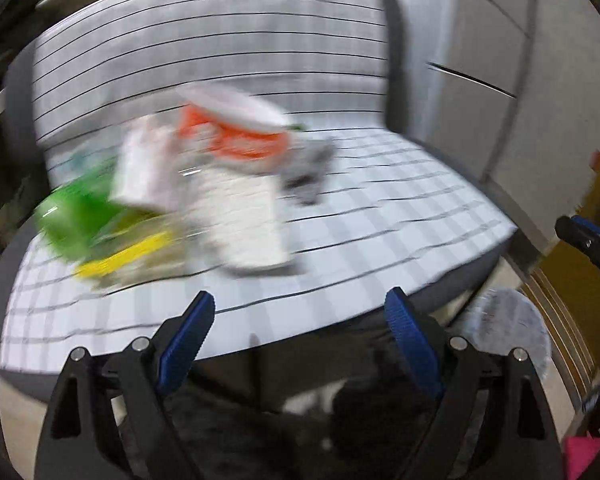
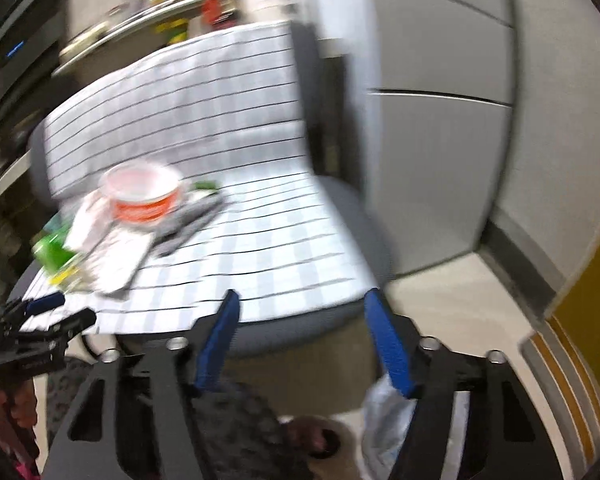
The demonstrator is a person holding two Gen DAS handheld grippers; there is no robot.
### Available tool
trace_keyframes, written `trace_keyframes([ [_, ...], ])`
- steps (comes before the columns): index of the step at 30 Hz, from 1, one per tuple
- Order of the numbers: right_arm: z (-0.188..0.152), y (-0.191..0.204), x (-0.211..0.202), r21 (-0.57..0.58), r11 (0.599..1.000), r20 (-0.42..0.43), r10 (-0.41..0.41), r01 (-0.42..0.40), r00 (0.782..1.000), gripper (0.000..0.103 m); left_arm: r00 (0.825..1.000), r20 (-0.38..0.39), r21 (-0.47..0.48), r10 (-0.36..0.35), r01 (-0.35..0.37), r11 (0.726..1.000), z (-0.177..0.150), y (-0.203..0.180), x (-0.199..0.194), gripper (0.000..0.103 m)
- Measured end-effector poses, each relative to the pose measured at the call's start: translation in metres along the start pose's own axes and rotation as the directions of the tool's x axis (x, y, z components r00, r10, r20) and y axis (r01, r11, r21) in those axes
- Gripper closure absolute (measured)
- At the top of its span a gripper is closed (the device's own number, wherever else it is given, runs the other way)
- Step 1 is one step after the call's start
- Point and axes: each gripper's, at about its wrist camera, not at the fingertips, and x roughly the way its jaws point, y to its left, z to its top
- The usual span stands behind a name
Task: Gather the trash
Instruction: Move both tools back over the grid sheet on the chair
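The largest thing in both views is a sofa (image 1: pixel 380 216) covered in a white cloth checked with grey bands and thin dark lines, its seat running up to a padded back. Behind its right end stands a grey panelled wall (image 2: pixel 440 140). The trash lies in one blurred heap on the seat's left half, close to the back and well away from the right edge. In the heap, a flat white packet (image 1: pixel 240 220) lies nearest the front edge, with a white and orange bowl (image 2: pixel 144 196) resting behind it toward the back. A green packet (image 1: pixel 76 216) with a yellow strip lies at the left edge of the heap, and a crumpled grey wrapper (image 1: pixel 312 168) lies just right of the bowl. On the floor below the seat's front edge sits a pale plastic bag (image 2: pixel 384 416). The left tool (image 1: pixel 300 312) hovers off the front edge, its blue fingers spread and holding nothing. The right tool (image 2: pixel 300 312) hangs farther right, also spread and empty.
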Motion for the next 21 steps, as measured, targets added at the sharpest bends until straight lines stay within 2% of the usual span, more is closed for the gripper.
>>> trace_keyframes([
  [2,0.004,0.025,0.011,-0.052,0.997,-0.022,0.057,-0.059,0.998,0.059,0.999,-0.003,-0.041,0.052,-0.052,0.998,-0.005,0.025,-0.005,0.019],
  [9,0.02,0.093,0.047,-0.163,0.968,-0.077,0.183,-0.193,0.98,0.06,0.983,0.002,-0.166,0.185,-0.182,0.969,-0.013,0.094,-0.011,0.019],
  [15,0.02,0.139,0.08,-0.22,0.934,-0.145,0.254,-0.281,0.956,0.058,0.983,-0.027,-0.192,0.18,-0.182,0.964,-0.02,0.103,0.001,0.019],
  [17,0.019,0.152,0.09,-0.242,0.929,-0.155,0.249,-0.281,0.956,0.048,0.983,-0.03,-0.191,0.181,-0.183,0.964,-0.02,0.105,0.003,0.019],
  [21,0.018,0.167,0.123,-0.228,0.93,-0.192,0.248,-0.289,0.95,0.047,0.983,-0.032,-0.196,0.183,-0.186,0.963,-0.02,0.109,0.004,0.019],
])
